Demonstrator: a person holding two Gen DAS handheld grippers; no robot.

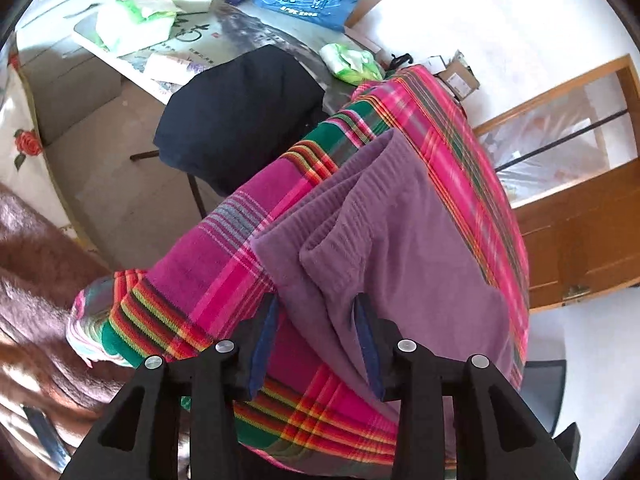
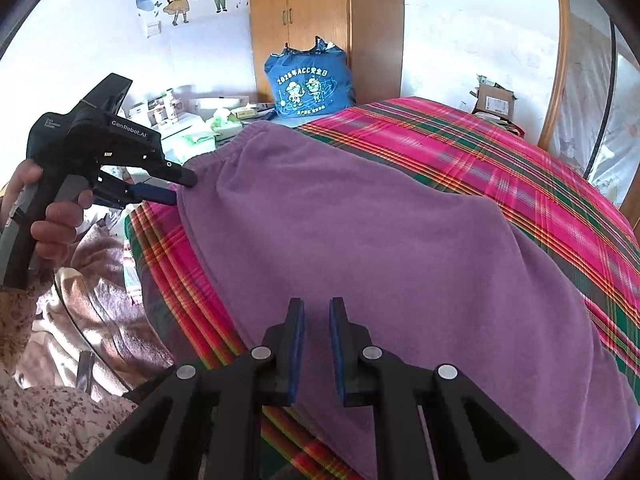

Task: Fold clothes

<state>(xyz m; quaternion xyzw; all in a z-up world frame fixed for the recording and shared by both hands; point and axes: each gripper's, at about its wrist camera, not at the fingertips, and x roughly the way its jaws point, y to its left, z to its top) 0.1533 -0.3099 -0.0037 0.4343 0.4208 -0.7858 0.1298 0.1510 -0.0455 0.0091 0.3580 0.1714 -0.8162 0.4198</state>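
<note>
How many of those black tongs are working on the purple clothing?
2. The left tongs, held in a hand, have their tips at the waistband corner of the purple garment; the right tongs hover over its near end. No others show.

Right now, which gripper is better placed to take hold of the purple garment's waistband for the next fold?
Left. The left gripper already straddles the waistband corner of the purple garment, jaws open on either side. The right gripper hovers over the garment's near edge, far from the waistband, jaws nearly closed.
</note>
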